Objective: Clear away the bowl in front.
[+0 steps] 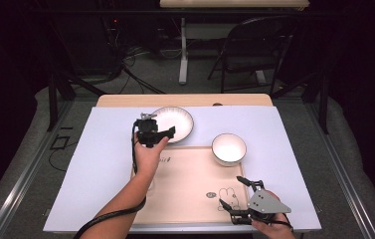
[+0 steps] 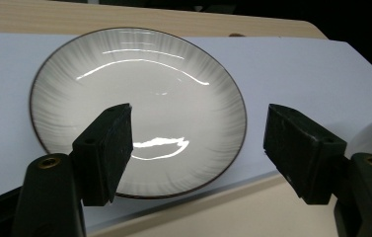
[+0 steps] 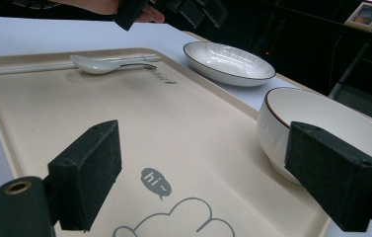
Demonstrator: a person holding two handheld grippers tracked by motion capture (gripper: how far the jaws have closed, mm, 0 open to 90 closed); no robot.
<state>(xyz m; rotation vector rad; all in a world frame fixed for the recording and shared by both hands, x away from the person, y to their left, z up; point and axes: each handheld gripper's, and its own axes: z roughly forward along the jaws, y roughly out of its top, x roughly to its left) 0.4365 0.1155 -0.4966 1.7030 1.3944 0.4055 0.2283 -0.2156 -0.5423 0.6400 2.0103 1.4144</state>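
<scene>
My left gripper (image 1: 161, 133) has its fingers (image 2: 105, 153) spread wide with nothing between them, hovering right at the near rim of the striped plate (image 2: 139, 106), which sits on the white sheet (image 1: 105, 149) just past the tray (image 1: 185, 194). Right gripper (image 1: 237, 194) fingers are apart too, empty, low over the tray's near corner. White bowl (image 3: 321, 128) sits at the tray's edge, spoon (image 3: 104, 63) and chopsticks (image 3: 30, 67) on its far side.

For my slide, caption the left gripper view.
Open left gripper poised before a shallow white ribbed plate with a dark rim.
</scene>
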